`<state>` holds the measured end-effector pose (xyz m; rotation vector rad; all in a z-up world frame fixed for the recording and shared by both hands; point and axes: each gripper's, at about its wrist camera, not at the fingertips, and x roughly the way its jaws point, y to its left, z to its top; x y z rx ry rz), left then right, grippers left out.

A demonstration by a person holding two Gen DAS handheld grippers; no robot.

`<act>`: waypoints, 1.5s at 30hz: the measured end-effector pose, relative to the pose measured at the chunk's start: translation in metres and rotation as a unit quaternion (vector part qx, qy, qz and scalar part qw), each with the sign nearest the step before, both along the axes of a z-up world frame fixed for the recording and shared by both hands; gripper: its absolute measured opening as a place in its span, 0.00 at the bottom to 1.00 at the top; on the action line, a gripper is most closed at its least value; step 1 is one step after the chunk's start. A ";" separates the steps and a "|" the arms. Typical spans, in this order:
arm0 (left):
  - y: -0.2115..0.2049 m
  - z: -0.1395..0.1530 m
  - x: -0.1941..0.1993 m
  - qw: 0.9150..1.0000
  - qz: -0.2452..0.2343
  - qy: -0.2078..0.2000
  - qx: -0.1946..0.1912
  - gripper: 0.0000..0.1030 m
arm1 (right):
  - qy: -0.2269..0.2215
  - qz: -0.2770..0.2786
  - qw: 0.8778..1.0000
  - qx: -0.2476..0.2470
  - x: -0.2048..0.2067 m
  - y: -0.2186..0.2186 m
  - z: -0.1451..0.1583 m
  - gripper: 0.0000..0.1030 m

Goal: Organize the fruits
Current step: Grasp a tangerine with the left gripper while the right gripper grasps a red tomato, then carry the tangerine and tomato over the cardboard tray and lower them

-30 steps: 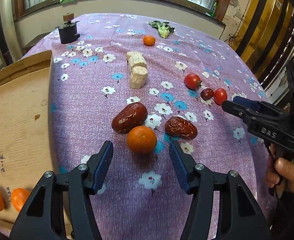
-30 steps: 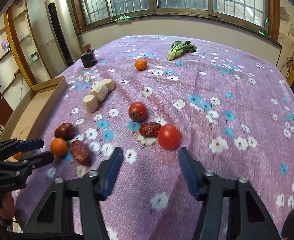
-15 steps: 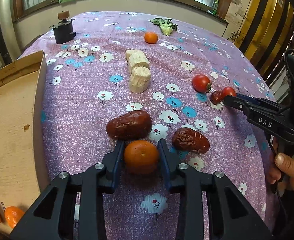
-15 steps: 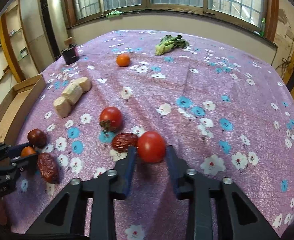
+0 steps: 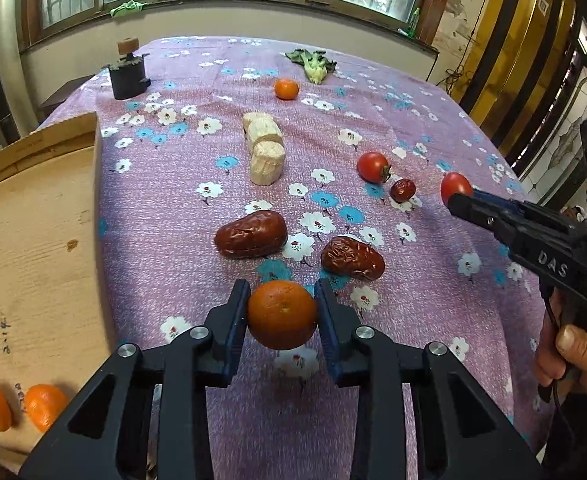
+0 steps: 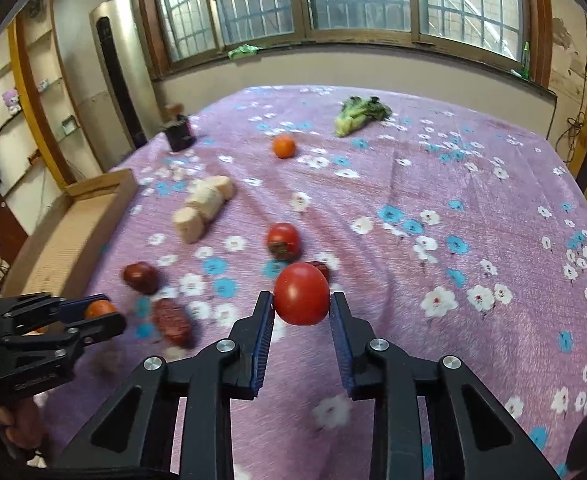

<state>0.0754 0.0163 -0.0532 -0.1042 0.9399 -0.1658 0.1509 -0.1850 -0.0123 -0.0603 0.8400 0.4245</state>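
Between left gripper (image 5: 281, 312) jaws: round, dimpled tangerine (image 5: 282, 314), clamped; right gripper (image 6: 301, 308) jaws grip glossy red tomato (image 6: 301, 293).

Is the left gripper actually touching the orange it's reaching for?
Touching. In the left wrist view the left gripper has both pads pressed against the sides of the orange, with no gap on either side.
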 end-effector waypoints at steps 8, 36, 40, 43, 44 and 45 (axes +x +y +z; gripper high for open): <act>0.018 0.014 -0.020 1.000 0.020 -0.020 0.014 0.29 | 0.000 0.027 0.999 0.030 -0.026 0.019 0.013 0.28; 0.088 0.033 -0.065 0.995 0.091 -0.050 0.009 0.29 | -0.003 0.129 0.991 0.038 -0.070 0.114 0.028 0.28; 0.098 0.034 -0.068 0.994 0.101 -0.052 0.007 0.30 | -0.002 0.145 0.989 0.038 -0.075 0.130 0.028 0.28; 0.106 0.034 -0.070 0.993 0.109 -0.053 0.006 0.30 | 0.000 0.159 0.987 0.037 -0.078 0.142 0.028 0.28; 0.109 0.034 -0.070 0.992 0.112 -0.052 0.005 0.30 | 0.001 0.164 0.986 0.036 -0.079 0.147 0.027 0.28; 0.112 0.034 -0.070 0.992 0.115 -0.052 0.005 0.30 | 0.002 0.168 0.985 0.036 -0.080 0.152 0.027 0.28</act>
